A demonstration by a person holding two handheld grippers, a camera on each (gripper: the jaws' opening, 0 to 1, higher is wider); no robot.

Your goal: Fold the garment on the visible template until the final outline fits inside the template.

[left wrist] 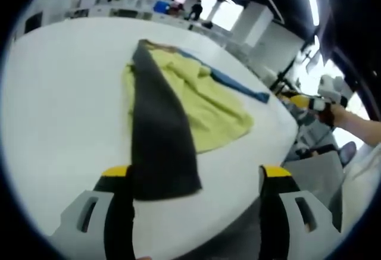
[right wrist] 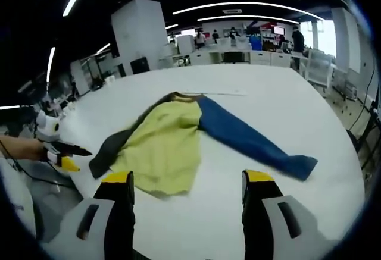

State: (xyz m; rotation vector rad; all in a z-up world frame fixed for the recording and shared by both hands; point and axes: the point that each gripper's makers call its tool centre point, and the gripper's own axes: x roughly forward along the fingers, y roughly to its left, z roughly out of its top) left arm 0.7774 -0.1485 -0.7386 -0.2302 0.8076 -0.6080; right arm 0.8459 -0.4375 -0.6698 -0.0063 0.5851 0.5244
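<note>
My left gripper (left wrist: 193, 179) and right gripper (right wrist: 187, 185) both gape, empty. I'd pinch the blue sleeve (right wrist: 256, 141) cuff, folding it across the yellow body (right wrist: 164, 147).

Bright ceiling light strips (right wrist: 238, 7) light both views evenly; the white tabletop (right wrist: 268, 93) shows soft glare, edges bend with fisheye distortion, and the background is blurry.
</note>
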